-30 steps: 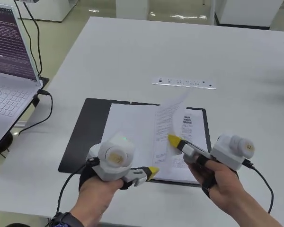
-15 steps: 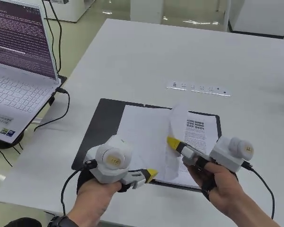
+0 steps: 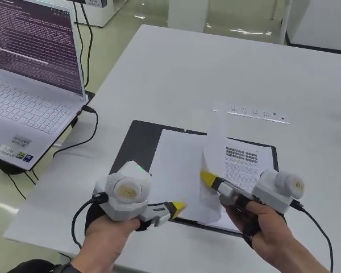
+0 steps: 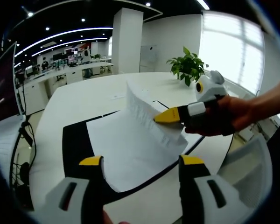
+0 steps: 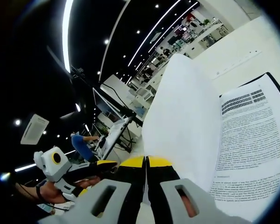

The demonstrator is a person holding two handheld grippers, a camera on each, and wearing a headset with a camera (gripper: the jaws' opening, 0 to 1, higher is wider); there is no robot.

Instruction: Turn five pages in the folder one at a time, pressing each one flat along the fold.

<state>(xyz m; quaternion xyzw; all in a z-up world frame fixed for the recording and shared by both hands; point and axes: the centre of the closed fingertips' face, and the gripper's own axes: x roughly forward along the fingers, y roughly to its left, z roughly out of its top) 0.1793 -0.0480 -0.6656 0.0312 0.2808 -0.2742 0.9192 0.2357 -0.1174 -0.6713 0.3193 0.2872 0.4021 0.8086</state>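
Note:
A black folder [image 3: 133,151] lies open on the white table, a blank sheet [image 3: 173,165] on its left side and a printed page [image 3: 247,165] on its right. My right gripper [image 3: 207,178] is shut on the lower edge of one page [image 3: 216,142], which stands nearly upright over the fold. In the right gripper view the jaws [image 5: 146,162] are pressed together on that page [image 5: 182,107], with the printed page [image 5: 247,135] beyond. My left gripper [image 3: 179,207] hovers open at the folder's front edge. In the left gripper view its jaws [image 4: 141,161] are wide apart, facing the lifted page [image 4: 144,112] and the right gripper [image 4: 165,116].
An open laptop [image 3: 28,74] sits at the left with cables [image 3: 79,142] trailing toward the folder. A power strip [image 3: 256,114] is set into the table behind the folder. The table's front edge runs just below both hands. A potted plant [image 4: 189,67] stands far off.
The lifted page has swung from leaning right to nearly upright over the fold, with the right gripper shut on it. The head camera has shifted. The left gripper stays open at the front edge.

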